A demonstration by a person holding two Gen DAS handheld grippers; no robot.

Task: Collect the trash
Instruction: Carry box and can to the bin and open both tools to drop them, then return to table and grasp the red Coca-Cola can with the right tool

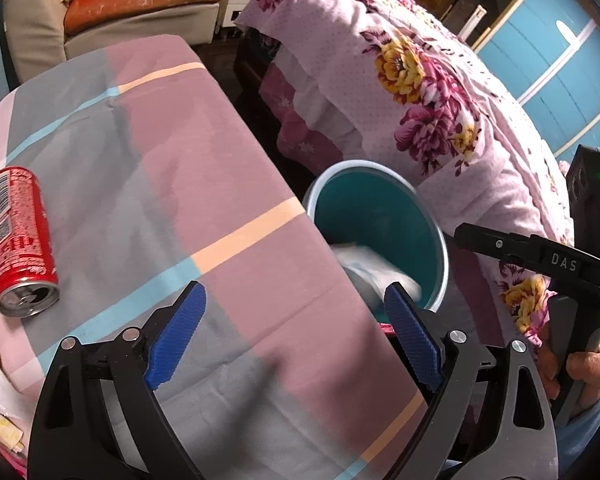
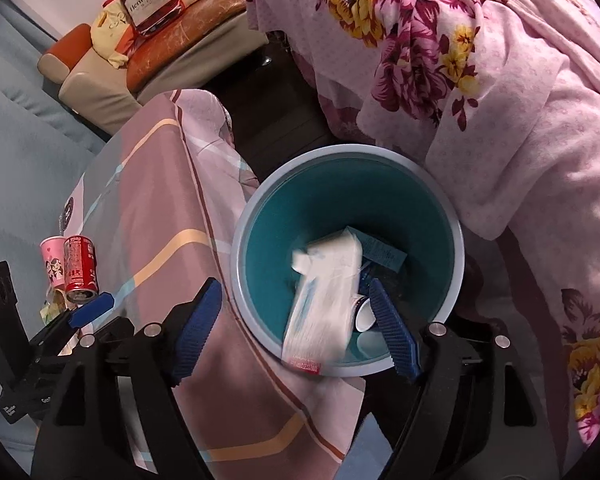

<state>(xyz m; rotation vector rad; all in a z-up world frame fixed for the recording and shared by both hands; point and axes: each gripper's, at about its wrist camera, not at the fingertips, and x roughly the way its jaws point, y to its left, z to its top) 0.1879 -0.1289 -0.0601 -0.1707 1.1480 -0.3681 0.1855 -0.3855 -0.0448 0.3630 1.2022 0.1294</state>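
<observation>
A round bin (image 2: 260, 208) with a pale blue rim and teal inside stands on the floor beside the table; it also shows in the left wrist view (image 1: 440, 240). A white tissue pack (image 2: 324, 300), blurred, is in the air over the bin, free of the pads; it shows blurred in the left wrist view (image 1: 372, 268). My right gripper (image 2: 296, 320) is open above the bin. A small box (image 2: 384, 256) and a white cup (image 2: 366, 314) lie inside. My left gripper (image 1: 296, 332) is open and empty over the tablecloth. A red can (image 1: 16, 240) lies on its side at the left.
The table wears a pink, grey and peach cloth (image 1: 160, 160). A pink paper cup (image 2: 54, 264) stands next to the can (image 2: 78, 268). Wrappers (image 1: 0, 420) lie at the left edge. A floral quilt (image 1: 420, 80) drapes furniture beside the bin. A sofa (image 1: 120, 4) stands behind.
</observation>
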